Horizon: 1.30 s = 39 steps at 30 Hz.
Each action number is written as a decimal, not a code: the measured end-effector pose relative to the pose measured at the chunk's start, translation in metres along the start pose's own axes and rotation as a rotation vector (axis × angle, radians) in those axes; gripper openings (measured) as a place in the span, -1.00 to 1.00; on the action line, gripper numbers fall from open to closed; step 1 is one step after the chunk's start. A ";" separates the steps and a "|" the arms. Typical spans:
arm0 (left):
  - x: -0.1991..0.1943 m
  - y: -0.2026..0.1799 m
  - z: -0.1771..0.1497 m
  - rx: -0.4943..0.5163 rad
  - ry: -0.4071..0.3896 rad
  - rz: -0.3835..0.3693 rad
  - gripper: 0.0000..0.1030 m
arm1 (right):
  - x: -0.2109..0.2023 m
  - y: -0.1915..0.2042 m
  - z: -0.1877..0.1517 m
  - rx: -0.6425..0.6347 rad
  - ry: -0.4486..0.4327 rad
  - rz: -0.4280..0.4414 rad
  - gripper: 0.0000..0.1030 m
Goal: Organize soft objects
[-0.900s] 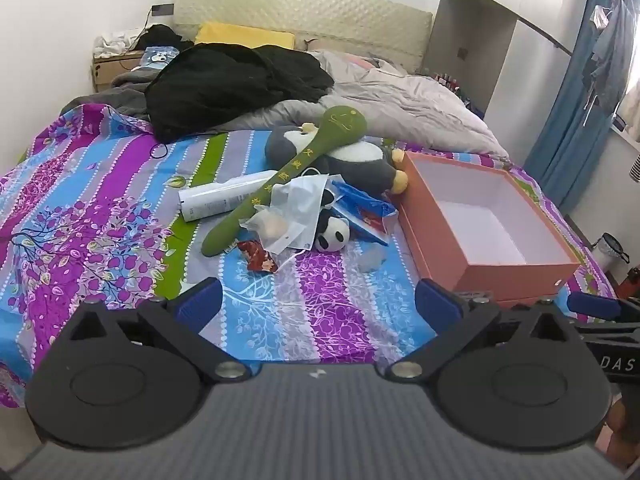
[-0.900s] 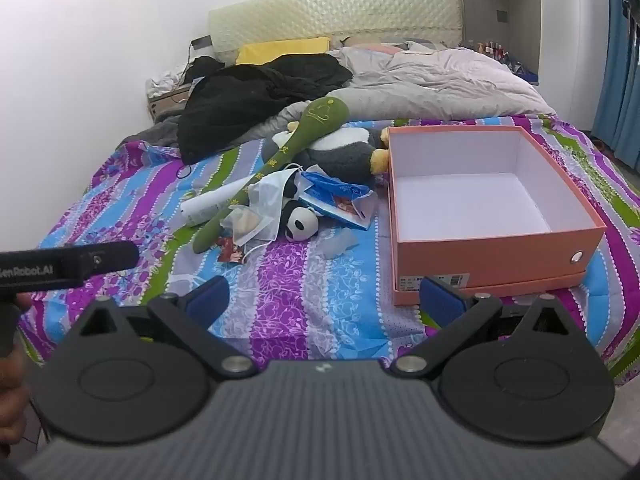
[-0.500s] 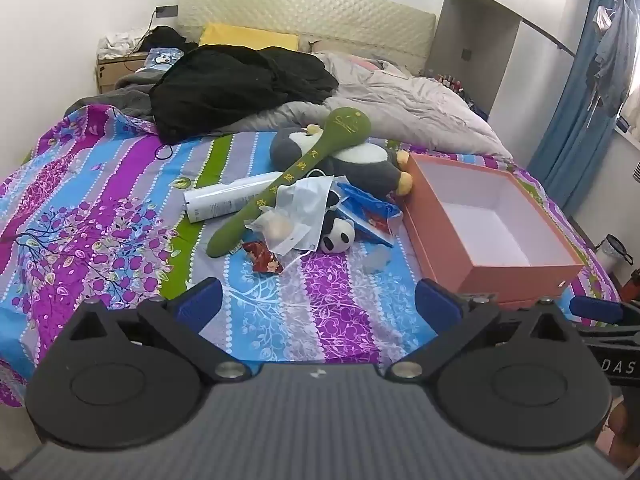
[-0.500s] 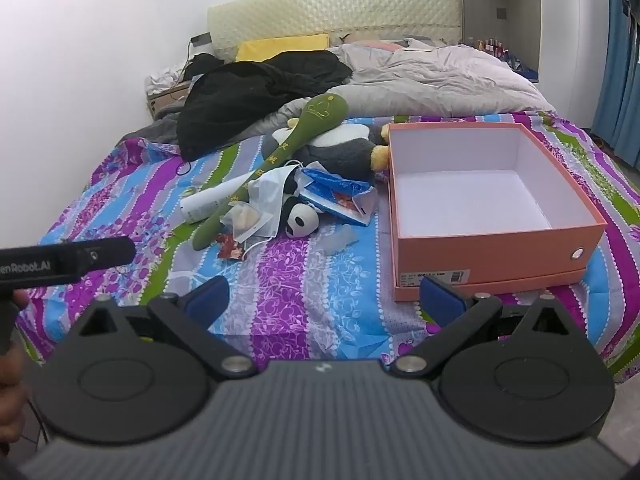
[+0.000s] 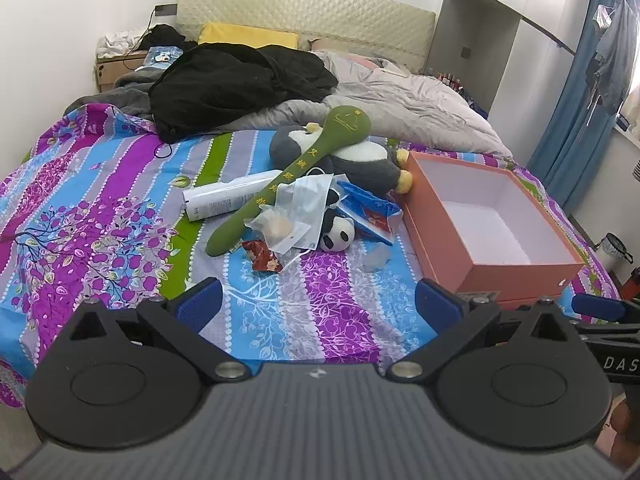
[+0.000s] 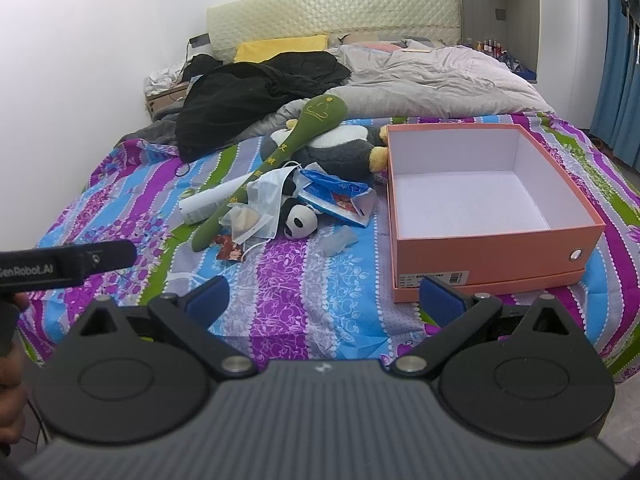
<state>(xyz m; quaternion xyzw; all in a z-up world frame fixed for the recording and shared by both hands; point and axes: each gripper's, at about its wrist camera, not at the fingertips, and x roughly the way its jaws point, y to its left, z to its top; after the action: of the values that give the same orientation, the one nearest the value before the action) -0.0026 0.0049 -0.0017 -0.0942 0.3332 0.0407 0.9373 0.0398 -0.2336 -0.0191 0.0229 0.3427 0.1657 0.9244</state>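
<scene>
- Toys lay heaped on the bedspread point(image 5: 120, 208) just left of the empty box point(image 6: 496, 254): panda point(image 6: 298, 220), penguin point(image 5: 360, 160), green mallet point(image 5: 298, 170).
- Left gripper point(image 5: 316, 304) and right gripper point(image 6: 324, 298) were spread wide, holding nothing.
- The panda looked light and squashy; its round head probably offered the surest hold.

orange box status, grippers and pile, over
Left gripper open, right gripper open, both empty. Orange cardboard box empty. Small panda plush under white face mask.
</scene>
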 end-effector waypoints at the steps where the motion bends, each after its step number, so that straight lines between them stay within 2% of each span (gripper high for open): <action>1: 0.000 0.000 0.000 0.000 0.000 0.000 1.00 | 0.000 0.000 0.000 0.000 0.000 0.000 1.00; 39: 0.001 -0.002 -0.001 0.016 0.011 0.005 1.00 | 0.002 -0.002 -0.003 0.009 0.018 -0.013 1.00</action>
<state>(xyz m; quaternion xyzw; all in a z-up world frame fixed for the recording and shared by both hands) -0.0019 0.0024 -0.0028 -0.0859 0.3387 0.0397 0.9361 0.0396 -0.2348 -0.0231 0.0235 0.3520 0.1582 0.9222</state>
